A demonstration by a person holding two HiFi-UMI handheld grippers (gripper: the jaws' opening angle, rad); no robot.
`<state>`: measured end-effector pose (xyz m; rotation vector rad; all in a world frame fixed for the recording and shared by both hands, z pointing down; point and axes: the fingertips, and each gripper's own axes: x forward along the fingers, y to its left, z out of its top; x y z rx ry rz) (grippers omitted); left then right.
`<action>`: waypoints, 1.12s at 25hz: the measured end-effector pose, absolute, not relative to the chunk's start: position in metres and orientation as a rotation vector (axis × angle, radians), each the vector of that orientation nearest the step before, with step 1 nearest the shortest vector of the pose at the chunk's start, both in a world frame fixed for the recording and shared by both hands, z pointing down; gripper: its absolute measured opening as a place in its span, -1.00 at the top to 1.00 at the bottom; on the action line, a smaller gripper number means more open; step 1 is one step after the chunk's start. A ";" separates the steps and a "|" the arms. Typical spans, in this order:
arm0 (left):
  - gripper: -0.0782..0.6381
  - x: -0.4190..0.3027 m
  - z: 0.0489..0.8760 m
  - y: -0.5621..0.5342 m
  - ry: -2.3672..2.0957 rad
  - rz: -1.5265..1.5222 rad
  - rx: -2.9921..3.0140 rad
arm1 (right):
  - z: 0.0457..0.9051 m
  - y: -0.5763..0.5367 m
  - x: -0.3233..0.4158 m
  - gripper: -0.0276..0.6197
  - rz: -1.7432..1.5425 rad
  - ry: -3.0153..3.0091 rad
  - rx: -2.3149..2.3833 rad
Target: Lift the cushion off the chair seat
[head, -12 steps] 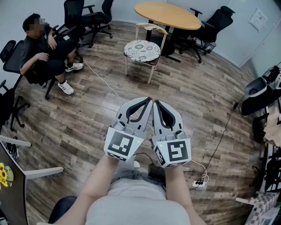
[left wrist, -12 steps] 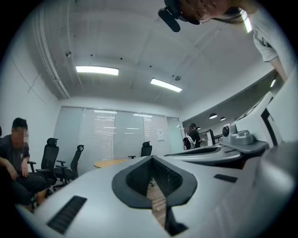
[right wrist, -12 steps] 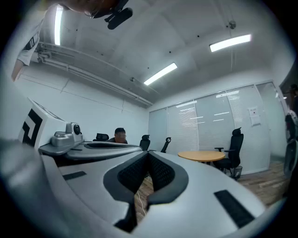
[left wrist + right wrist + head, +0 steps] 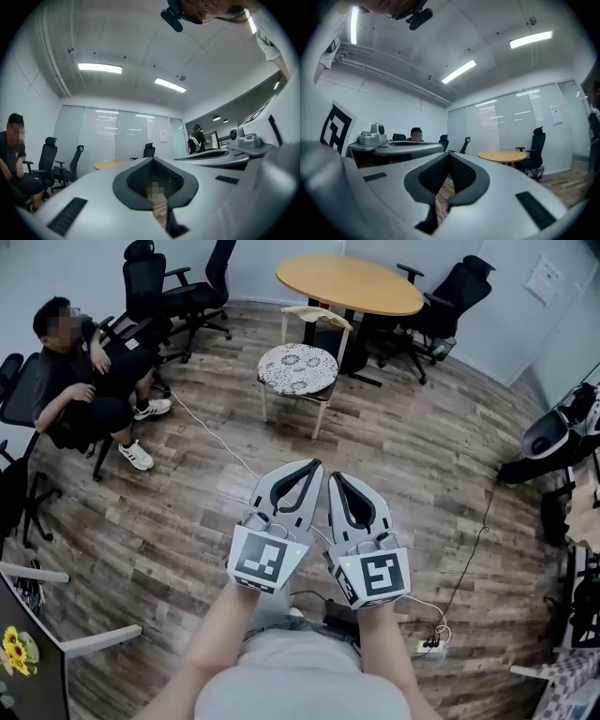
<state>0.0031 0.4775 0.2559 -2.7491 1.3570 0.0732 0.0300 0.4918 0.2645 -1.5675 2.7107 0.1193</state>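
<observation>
A round patterned cushion [image 4: 298, 368] lies on the seat of a light wooden chair [image 4: 317, 317] on the plank floor, in front of the round table. In the head view my left gripper [image 4: 314, 465] and right gripper [image 4: 333, 476] are held side by side at waist height, pointing level toward the chair and well short of it. Both are shut with nothing between the jaws. The left gripper view shows that gripper's jaw tips [image 4: 152, 160] meeting. The right gripper view shows the same of its tips [image 4: 449, 153]. The cushion cannot be made out in either gripper view.
A round wooden table [image 4: 349, 282] stands behind the chair, with black office chairs around it. A person sits at the left [image 4: 84, 371]. A white cable [image 4: 216, 442] crosses the floor, and a power strip [image 4: 431, 645] lies at my right. Another chair [image 4: 553, 442] is at the far right.
The head view has shifted slightly: the chair sits a little lower in the picture and somewhat nearer the gripper tips. Both grippers stay shut and side by side.
</observation>
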 end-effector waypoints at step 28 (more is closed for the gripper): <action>0.79 -0.080 0.266 0.224 1.299 0.069 -2.820 | 0.277 0.243 -0.048 0.84 0.082 2.718 -1.661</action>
